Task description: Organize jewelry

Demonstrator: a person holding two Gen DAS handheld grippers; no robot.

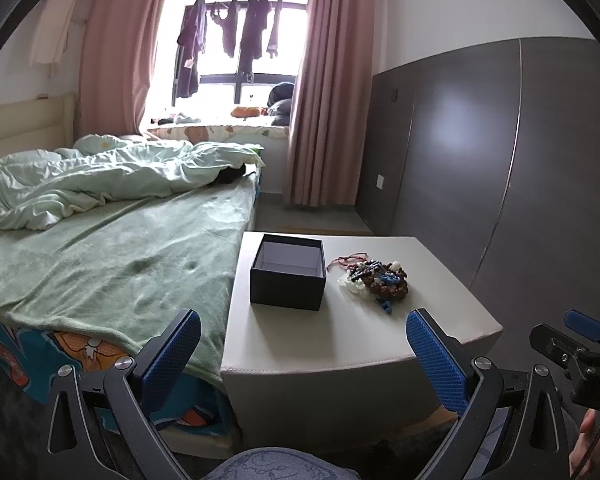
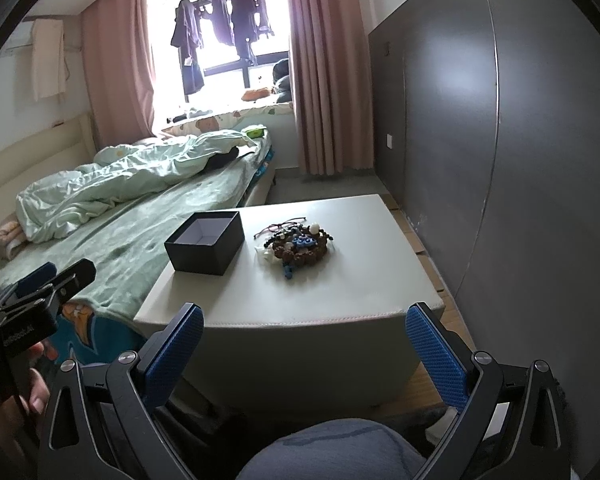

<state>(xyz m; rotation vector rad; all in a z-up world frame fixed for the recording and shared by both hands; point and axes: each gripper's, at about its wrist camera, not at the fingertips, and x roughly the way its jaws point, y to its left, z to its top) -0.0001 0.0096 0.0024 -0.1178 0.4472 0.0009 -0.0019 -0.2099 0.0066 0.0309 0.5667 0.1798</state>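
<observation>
Still early, by the look of it: nothing lifted yet. Left tongs (image 1: 304, 344) spread wide and empty, held short of the near edge of the table (image 1: 340, 344). Right tongs (image 2: 304, 340) likewise released, nothing between the pads, also short of the near edge.

Jewelry pile (image 2: 296, 242) lies ahead of the right tongs, a little left of their centre line, on the bare tabletop. From the left tongs it sits ahead and to the right. Box (image 1: 288, 276) stands open ahead of the left tongs, just beside the pile but not touching it; inside looks empty, though the near wall hides part of the floor.

Risks, as I judge them:
- Pile is a tangle of bead strings, a red cord, pale bits and a blue piece. Pinching one strand likely drags others along, and loose ones may drop off on the way to the box.
- A few blue beads trail off the near side of the pile; a low sweep could knock them toward the table edge.
- Box looks light and unanchored. A nudge from either tongs could slide it toward the bed (image 1: 112, 264) side of the table.
- Thin cords may slip from the wide pads if gripped near the tips.
- Both tongs converging on the pile could collide.
</observation>
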